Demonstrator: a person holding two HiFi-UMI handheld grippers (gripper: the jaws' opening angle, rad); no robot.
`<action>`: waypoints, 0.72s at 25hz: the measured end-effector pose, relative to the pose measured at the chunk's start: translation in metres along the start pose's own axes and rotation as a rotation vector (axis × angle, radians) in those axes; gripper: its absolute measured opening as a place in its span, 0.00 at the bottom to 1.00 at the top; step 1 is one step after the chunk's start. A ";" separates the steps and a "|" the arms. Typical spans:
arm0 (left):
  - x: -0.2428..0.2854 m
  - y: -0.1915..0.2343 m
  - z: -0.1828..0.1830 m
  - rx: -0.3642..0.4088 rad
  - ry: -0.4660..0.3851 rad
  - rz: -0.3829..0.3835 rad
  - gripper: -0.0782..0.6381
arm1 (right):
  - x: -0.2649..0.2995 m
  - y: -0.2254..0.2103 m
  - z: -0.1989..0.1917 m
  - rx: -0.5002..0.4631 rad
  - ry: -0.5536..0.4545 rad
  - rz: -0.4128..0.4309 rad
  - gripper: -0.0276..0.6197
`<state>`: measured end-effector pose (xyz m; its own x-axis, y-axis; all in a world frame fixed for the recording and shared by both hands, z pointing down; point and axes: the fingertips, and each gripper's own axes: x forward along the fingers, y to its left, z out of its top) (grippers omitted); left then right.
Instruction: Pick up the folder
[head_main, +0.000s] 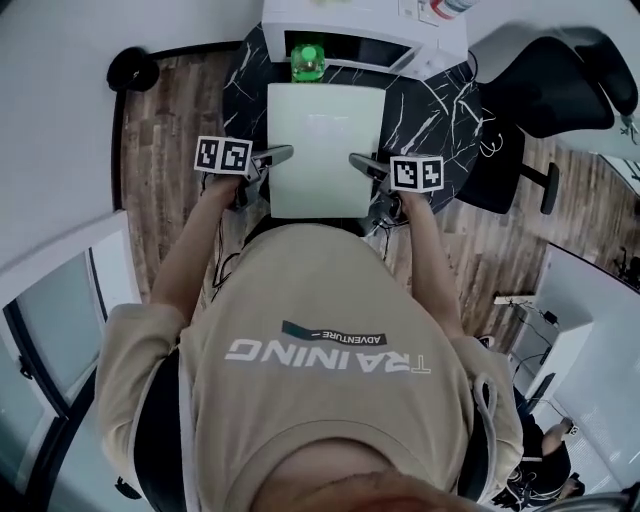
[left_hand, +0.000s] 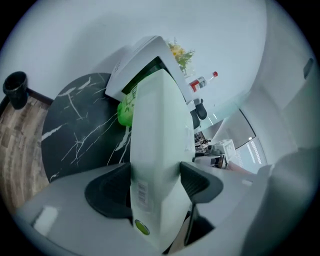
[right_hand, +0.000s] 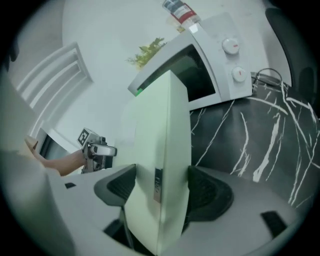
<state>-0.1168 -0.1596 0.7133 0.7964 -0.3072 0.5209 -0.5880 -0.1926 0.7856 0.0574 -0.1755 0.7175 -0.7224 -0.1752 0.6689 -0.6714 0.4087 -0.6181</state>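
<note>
The folder (head_main: 325, 150) is a pale green-white flat case held level above the black marble table (head_main: 440, 110). My left gripper (head_main: 272, 158) is shut on its left edge and my right gripper (head_main: 362, 165) is shut on its right edge. In the left gripper view the folder (left_hand: 157, 150) stands edge-on between the dark pads, with a barcode label and a green dot near me. In the right gripper view the folder (right_hand: 162, 165) is likewise clamped between the pads, and the left gripper (right_hand: 97, 150) shows beyond it.
A white microwave (head_main: 360, 30) stands at the table's back, with a green bottle (head_main: 308, 62) in front of it. A black office chair (head_main: 550, 100) sits at the right. A dark round bin (head_main: 132, 70) stands on the wooden floor at the left.
</note>
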 end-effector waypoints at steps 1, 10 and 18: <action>-0.003 -0.007 0.006 0.030 -0.015 0.005 0.52 | -0.005 0.002 0.006 -0.018 -0.010 0.002 0.50; -0.027 -0.071 0.066 0.225 -0.131 -0.005 0.52 | -0.063 0.038 0.070 -0.179 -0.165 -0.008 0.50; -0.072 -0.123 0.125 0.386 -0.255 0.030 0.52 | -0.102 0.082 0.135 -0.323 -0.294 0.006 0.50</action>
<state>-0.1199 -0.2298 0.5374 0.7467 -0.5282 0.4043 -0.6580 -0.4980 0.5647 0.0535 -0.2450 0.5426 -0.7738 -0.4003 0.4909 -0.6146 0.6618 -0.4293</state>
